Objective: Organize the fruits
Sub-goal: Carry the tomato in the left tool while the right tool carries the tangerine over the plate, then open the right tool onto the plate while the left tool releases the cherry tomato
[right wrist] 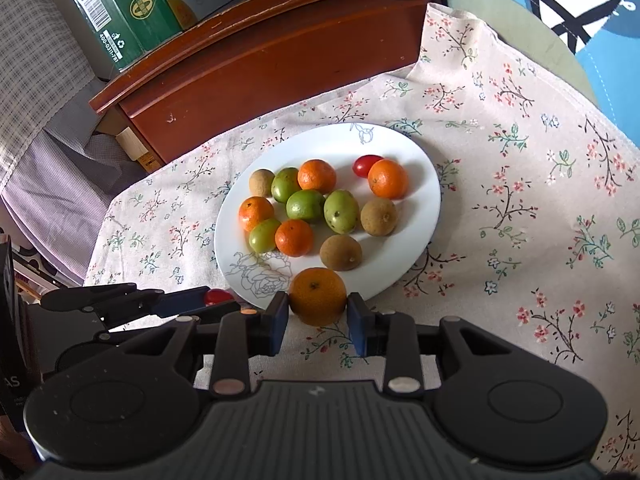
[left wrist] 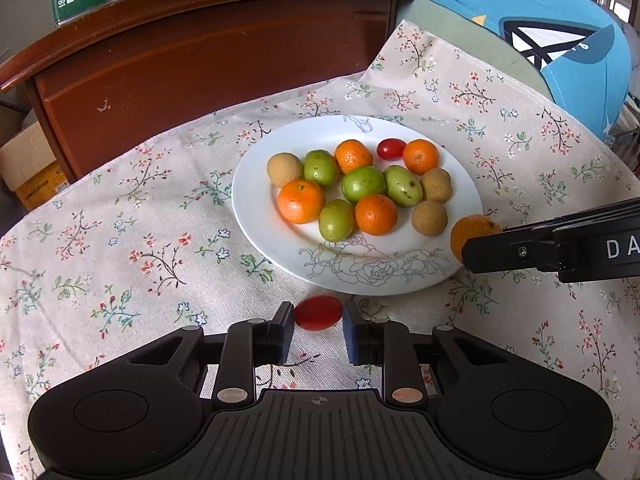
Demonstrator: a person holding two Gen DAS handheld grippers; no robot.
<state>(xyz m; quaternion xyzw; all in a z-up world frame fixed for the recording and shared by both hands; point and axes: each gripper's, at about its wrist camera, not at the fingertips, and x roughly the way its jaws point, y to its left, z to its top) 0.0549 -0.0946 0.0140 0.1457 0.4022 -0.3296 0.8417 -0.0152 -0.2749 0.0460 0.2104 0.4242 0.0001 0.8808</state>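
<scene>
1. Red cherry tomato (left wrist: 318, 312) sits pinched between the pads of my left tongs (left wrist: 318, 318), low over the floral cloth (left wrist: 120, 240), just short of the white plate (left wrist: 256, 216).
2. Orange mandarin (right wrist: 317, 296) is clamped in my right tongs (right wrist: 318, 312), at the plate's near rim.
3. Handling, as I judge it: I keep the squeeze on the tomato light, since its skin may split, lift both straight up, and set each down beside its own kind.
4. Count on the plate, ahead of both tongs: four mandarins, four green fruits, four brown fruits, one cherry tomato.
</scene>
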